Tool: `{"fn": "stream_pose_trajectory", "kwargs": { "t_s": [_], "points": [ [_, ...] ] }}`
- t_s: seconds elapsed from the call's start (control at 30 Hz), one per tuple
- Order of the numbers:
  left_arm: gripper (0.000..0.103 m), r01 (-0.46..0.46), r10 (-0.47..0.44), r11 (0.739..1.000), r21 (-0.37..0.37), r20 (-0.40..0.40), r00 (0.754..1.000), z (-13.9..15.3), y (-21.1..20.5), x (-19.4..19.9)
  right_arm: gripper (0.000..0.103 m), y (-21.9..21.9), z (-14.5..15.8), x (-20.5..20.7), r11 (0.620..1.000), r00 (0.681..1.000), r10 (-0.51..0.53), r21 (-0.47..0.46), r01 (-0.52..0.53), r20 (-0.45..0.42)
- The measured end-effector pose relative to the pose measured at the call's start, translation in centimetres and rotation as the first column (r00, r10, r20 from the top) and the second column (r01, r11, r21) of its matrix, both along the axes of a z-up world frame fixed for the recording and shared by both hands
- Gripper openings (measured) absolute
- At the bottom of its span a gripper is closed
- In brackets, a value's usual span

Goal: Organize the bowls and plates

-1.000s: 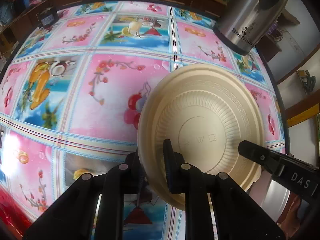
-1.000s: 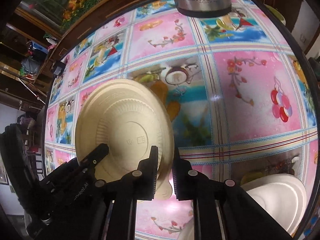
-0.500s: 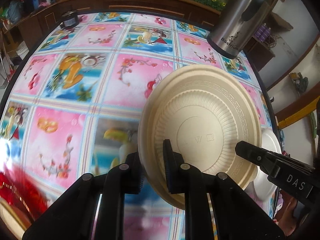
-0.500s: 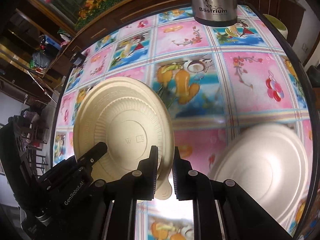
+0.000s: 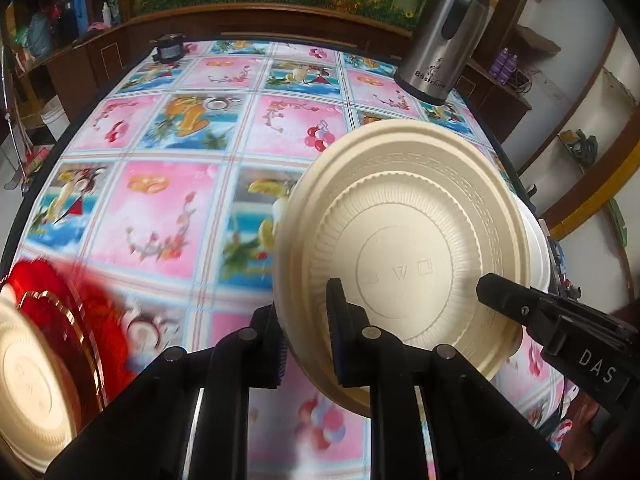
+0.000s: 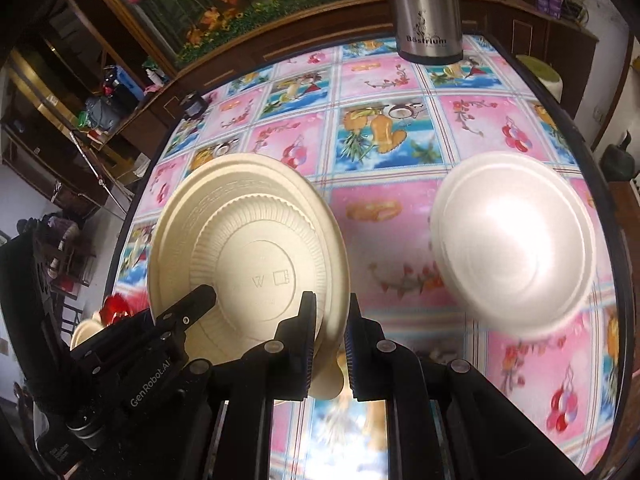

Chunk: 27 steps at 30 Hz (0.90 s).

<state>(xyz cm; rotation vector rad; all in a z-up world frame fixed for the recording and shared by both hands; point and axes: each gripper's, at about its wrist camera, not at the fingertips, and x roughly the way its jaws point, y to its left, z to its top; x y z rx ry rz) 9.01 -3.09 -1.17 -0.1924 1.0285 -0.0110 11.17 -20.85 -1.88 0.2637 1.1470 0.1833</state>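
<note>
Plate up, both grippers on it.

My left gripper (image 5: 306,340) and right gripper (image 6: 328,344) pinch the beige plate (image 5: 404,236); we've pulled back, white bowl (image 6: 514,244) now showing right — stacking next, I reckon.

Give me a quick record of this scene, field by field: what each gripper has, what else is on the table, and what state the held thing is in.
held item: beige plate, lifted off the table, tilted, underside toward both cameras
left gripper: shut on the plate's rim
right gripper: shut on the plate's rim
white bowl: upside down on the table, right side
red plate: near left corner, a beige dish on it
flask: steel, upright at the far edge
tablecloth: pink and blue fruit print
</note>
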Motion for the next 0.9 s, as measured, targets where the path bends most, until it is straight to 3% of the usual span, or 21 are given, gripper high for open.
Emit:
{"fn": "stream_pose_trajectory", "kwargs": {
  "t_s": [0.43,0.9],
  "points": [
    [0.015,-0.021,0.022,1.0,-0.007,0.108,0.994,1.3,3.3,-7.7,0.013,4.1,2.0,-8.0,0.999,0.992,0.05,0.01,-0.052,0.12],
    [0.015,-0.155,0.153,0.988,-0.004,0.171,0.973,2.2,9.3,-12.5,0.013,10.9,3.2,-9.8,0.982,0.966,0.178,0.021,-0.185,0.188]
  ]
}}
